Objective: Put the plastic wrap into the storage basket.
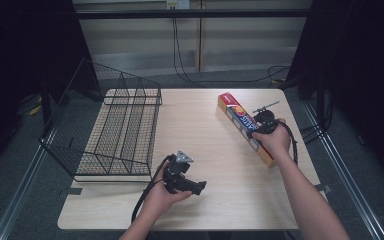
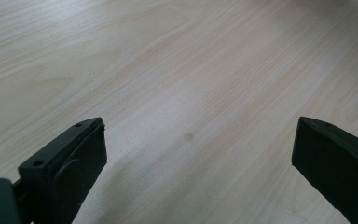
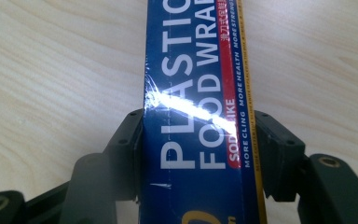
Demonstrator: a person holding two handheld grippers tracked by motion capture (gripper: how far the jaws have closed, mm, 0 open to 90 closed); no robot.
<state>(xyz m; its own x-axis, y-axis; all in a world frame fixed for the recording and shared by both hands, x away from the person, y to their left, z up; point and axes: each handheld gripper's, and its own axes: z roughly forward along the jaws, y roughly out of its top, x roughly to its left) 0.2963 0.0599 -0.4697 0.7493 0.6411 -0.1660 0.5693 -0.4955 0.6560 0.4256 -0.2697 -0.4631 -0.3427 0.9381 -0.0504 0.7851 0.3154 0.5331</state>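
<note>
Blue and red, with an orange edge, the plastic food wrap box (image 1: 245, 129) lies flat on the right half of the pale wooden bench (image 1: 215, 200), set at a slant so that its red end points toward the far side and its near end reaches toward the right edge. The right claw (image 1: 258, 129) sits across the middle of this box, held from the near side by the person's right hand (image 1: 275, 141). In the right gripper view the box (image 3: 193, 116) runs straight up between the two black jaws, and both pads press against its long sides, so that claw is clamped on the box. White lettering on the blue face reads "PLASTIC FOOD WRAP".

On the near left part of the bench, the left claw (image 1: 199, 187) rests low in the person's left hand (image 1: 166, 196), pointing to the right and well apart from the box. In the left gripper view its jaws stand wide apart, with bare wood grain between them.

At the left side of the bench stands a black wire basket rack (image 1: 122, 130) with divided compartments, well apart from both claws.
</note>
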